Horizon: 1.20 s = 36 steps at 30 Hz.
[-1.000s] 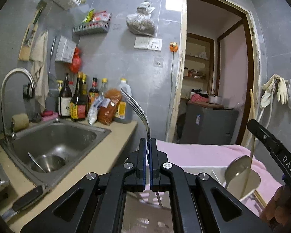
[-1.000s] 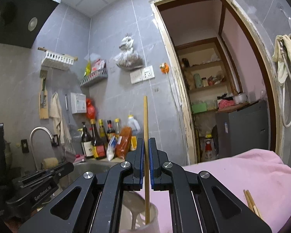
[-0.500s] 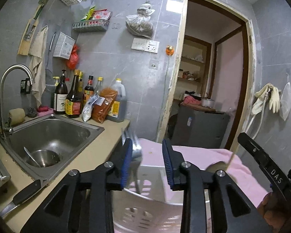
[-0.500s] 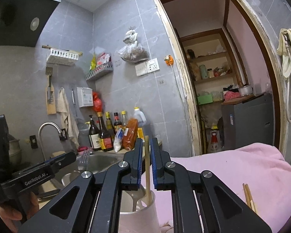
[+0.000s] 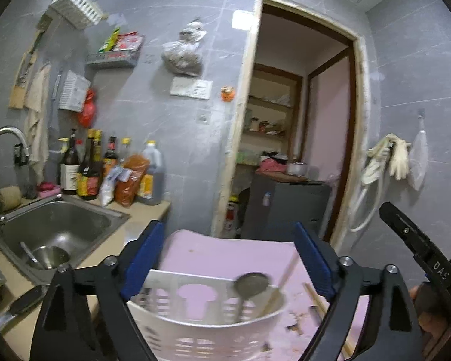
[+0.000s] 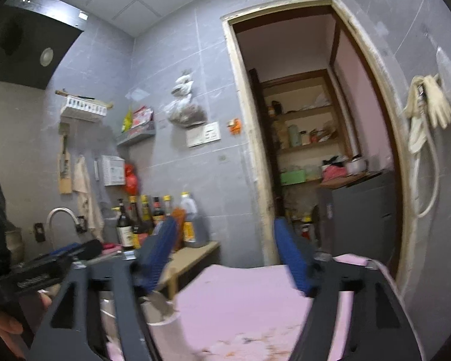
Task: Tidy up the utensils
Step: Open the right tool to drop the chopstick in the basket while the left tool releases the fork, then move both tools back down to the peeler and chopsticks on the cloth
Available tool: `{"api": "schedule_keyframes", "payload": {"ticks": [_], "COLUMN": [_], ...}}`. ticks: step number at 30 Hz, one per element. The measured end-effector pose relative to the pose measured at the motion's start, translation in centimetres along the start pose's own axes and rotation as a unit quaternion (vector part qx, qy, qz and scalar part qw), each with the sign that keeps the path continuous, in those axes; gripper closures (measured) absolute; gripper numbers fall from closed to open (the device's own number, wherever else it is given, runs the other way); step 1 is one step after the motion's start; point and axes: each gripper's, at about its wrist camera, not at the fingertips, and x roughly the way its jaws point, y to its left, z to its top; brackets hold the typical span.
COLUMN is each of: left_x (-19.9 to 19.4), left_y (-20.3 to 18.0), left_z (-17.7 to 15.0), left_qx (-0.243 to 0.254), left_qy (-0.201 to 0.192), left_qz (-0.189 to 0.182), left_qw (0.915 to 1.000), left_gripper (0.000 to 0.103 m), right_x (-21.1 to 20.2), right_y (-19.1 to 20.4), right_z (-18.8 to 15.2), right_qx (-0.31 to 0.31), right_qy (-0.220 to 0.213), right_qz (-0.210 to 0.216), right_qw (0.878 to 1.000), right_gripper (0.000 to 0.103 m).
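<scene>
left gripper: two black angular finger arms with triangular cut-outs, each tipped by a ribbed blue pad; round silver screws sit at the arm joints. seen from the right wrist view, its body is a black bar with faint white lettering, blurred beyond reading, and blue at the tip.

right gripper: same build, black cut-out arms, blue ribbed pads, silver fasteners near the joints. seen from the left wrist view, its side is a black bar printed "das" in white.

left hand: bare skin, fingers at the frame's lower left.

right hand: bare skin, partly shadowed.
</scene>
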Motion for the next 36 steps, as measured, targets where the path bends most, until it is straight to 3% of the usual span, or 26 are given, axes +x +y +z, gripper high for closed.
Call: {"api": "schedule_keyframes", "payload": {"ticks": [2,6,8,16,23,27,29,33,36], "left_x": [0.1,0.4,0.8,2.7,5.0,6.9,7.7,9.5,11.3], "left_y": [-1.2,-4.2,-5.5,-10.0,-12.5,-14.0,-14.6,-15.3,-15.4], "left_z": [0.0,-0.5,-0.9,-3.9,-7.8,-10.1,-11.2,-12.8,-13.8], "left_qx": [0.003,0.016,0.023,0.059,0.093,0.124,0.141,0.156,0.152], "left_qy": [0.003,0.013,0.023,0.083,0.163,0.216,0.239,0.280,0.316], "left_qz": [-0.016,-0.049,-0.064,-0.099,-0.110,-0.104,-0.104,-0.108,-0.114], "left_qw": [0.9999,0.9986,0.9974,0.9899,0.9761,0.9627,0.9551,0.9410,0.9295], "left_gripper": [0.008,0.005,0.004,0.004,0.004,0.010,0.019,0.036,0.049], "right_x": [-1.0,-2.8,-3.8,-5.2,-4.1,-2.8,-2.0,-0.5,0.6], "right_y": [-1.4,-3.8,-5.1,-8.7,-11.0,-11.8,-12.4,-13.5,-14.3], "right_z": [0.5,1.1,1.3,1.0,-1.0,-2.7,-3.7,-5.2,-6.2], "right_qx": [-0.013,-0.025,-0.032,-0.032,-0.024,-0.025,-0.020,-0.002,0.016], "right_qy": [0.002,0.004,0.005,0.036,0.113,0.164,0.194,0.246,0.281], "right_qz": [-0.012,-0.033,-0.044,-0.063,-0.069,-0.064,-0.058,-0.041,-0.025], "right_qw": [1.000,0.999,0.999,0.997,0.991,0.984,0.979,0.968,0.959], "right_gripper": [0.019,0.003,0.000,0.000,0.001,0.014,0.018,0.041,0.051]}}
